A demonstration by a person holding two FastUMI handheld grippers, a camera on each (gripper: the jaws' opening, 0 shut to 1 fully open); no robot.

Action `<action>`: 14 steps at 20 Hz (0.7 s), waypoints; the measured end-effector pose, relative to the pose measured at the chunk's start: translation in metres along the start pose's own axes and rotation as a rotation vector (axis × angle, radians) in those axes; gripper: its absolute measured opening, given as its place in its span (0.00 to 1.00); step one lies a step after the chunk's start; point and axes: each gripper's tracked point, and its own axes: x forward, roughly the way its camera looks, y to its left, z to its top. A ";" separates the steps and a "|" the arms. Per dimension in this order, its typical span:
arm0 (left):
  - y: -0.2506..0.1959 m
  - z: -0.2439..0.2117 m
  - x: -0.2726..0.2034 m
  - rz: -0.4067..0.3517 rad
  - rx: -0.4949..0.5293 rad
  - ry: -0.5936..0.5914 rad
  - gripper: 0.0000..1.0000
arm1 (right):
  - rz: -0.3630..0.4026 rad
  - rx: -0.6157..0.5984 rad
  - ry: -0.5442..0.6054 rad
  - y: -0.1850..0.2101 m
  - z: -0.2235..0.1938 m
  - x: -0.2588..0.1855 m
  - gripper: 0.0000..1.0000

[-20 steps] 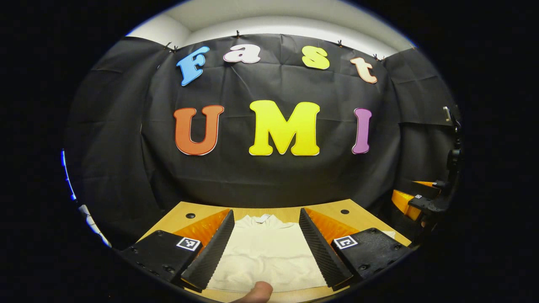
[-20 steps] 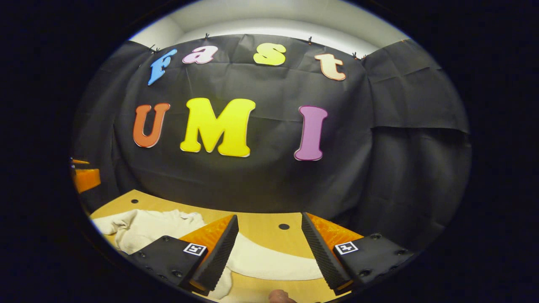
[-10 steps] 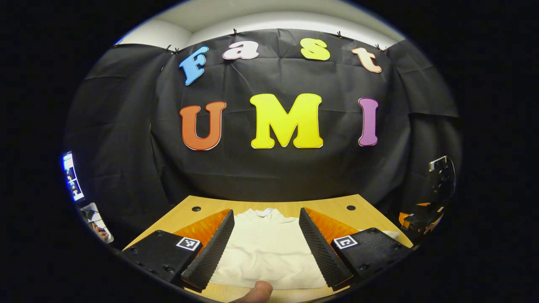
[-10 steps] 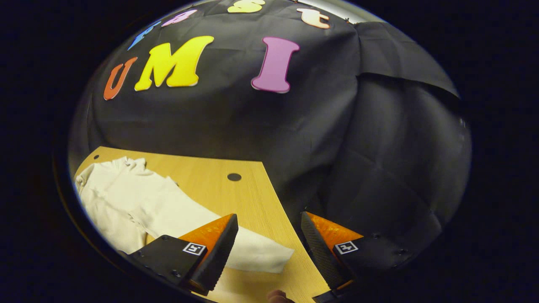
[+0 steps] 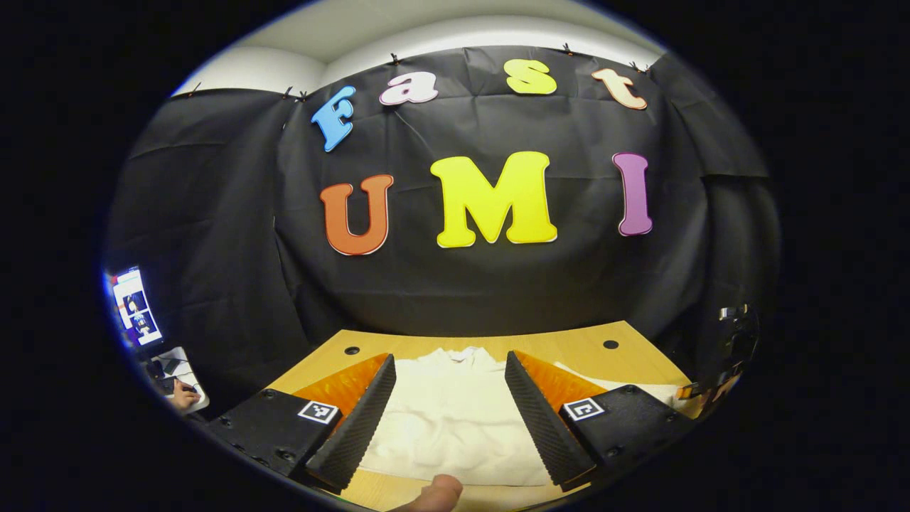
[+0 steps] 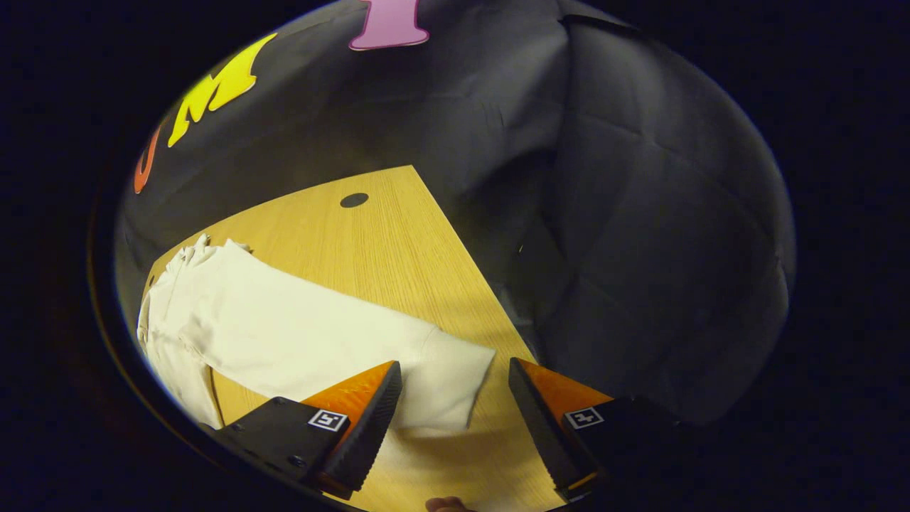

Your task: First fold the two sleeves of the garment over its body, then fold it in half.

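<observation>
1. My left gripper (image 5: 449, 419) has its fingers spread wide, above the garment (image 5: 455, 419), which lies flat on the table (image 5: 569, 348).
2. My right gripper (image 6: 455, 419) is also spread, holding nothing, over the cuff of a sleeve (image 6: 334, 341) stretched out across the table (image 6: 384, 235).
3. The sleeve lies unfolded.

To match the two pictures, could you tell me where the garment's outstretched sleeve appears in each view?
Left gripper view: the sleeve lies at lower right, past the left gripper.
Right gripper view: it runs from centre left to its cuff between the open fingers of the right gripper.
Shared landmark: the table hole.
</observation>
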 end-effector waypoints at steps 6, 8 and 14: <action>0.025 -0.007 0.003 -0.021 0.023 0.044 0.99 | -0.008 0.133 0.133 0.011 -0.024 0.013 0.94; 0.042 -0.010 0.003 -0.017 0.043 0.044 0.99 | -0.043 0.123 0.138 0.007 -0.023 0.016 0.95; 0.093 -0.027 0.010 0.032 0.004 0.098 0.98 | -0.081 0.141 0.174 0.011 -0.023 0.013 0.92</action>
